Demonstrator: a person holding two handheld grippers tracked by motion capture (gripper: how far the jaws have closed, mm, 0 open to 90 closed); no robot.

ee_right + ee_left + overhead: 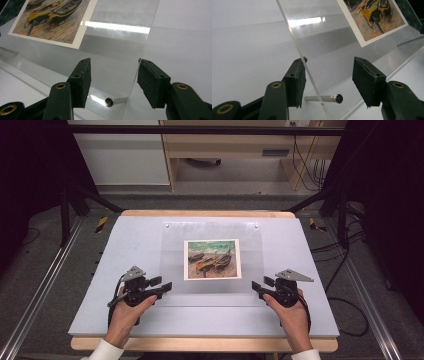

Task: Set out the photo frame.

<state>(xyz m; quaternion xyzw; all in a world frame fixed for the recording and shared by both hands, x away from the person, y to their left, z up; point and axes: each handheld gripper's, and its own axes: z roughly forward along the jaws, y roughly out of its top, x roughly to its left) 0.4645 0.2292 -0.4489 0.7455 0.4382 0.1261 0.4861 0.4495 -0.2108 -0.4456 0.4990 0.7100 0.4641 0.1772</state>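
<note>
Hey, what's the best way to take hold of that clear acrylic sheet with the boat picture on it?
Probably by its two bare side edges near the front corners, one hand-held gripper from each side. The clear acrylic sheet looks raised on small metal standoffs, so a jaw can slip under each thin edge. The left hand-held gripper and right hand-held gripper already straddle those edges, open, clear of the boat picture.

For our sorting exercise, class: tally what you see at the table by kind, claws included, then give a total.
Claws: 2 (left claw, right claw)
Clear acrylic sheets: 1
Boat pictures: 1
Metal standoff pins: 2 (one, other)
Total: 6
</note>
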